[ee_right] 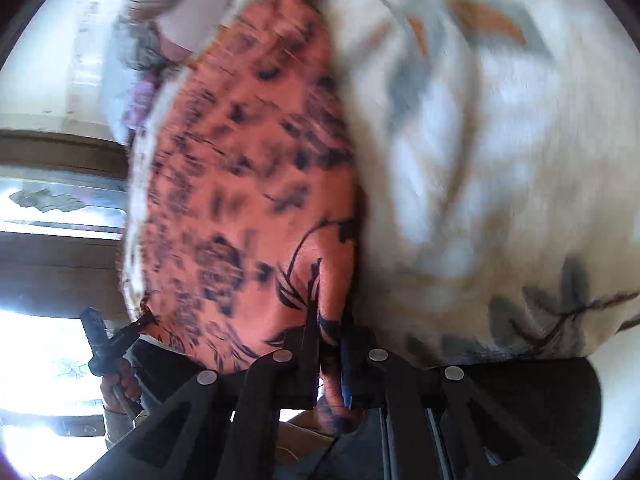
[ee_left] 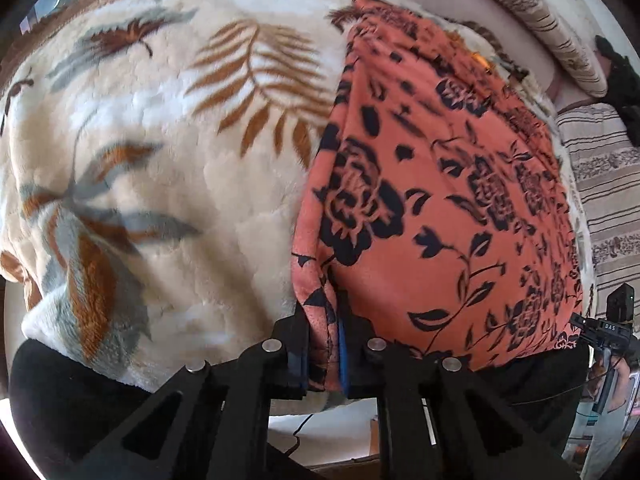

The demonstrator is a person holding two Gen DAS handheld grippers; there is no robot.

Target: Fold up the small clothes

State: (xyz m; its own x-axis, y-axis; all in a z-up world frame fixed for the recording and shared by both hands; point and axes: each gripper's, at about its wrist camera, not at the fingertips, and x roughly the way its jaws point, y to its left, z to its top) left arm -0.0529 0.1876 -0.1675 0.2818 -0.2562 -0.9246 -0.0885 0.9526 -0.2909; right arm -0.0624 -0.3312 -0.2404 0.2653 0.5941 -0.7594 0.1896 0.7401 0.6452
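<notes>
Both claws pinch the same orange floral garment [ee_left: 440, 184] at its near edge. Nearest the left wrist camera, the left gripper [ee_left: 325, 344] has its black jaws pressed on a gathered fold at the cloth's near left corner, with a strip of blue pad [ee_left: 343, 360] showing against the fabric. In the right wrist view, the right gripper [ee_right: 330, 354] clamps a bunched fold at the near right corner of the cloth, though this picture is blurred. Beyond the jaws, the garment lies spread flat on a cream plush blanket [ee_left: 168, 168] printed with brown and grey leaves. The opposite gripper shows at the far near corner in each view, held by a hand [ee_right: 120, 384]. Farther off, past the garment, striped beige cushions [ee_left: 532, 12] lie along the blanket's far edge.
</notes>
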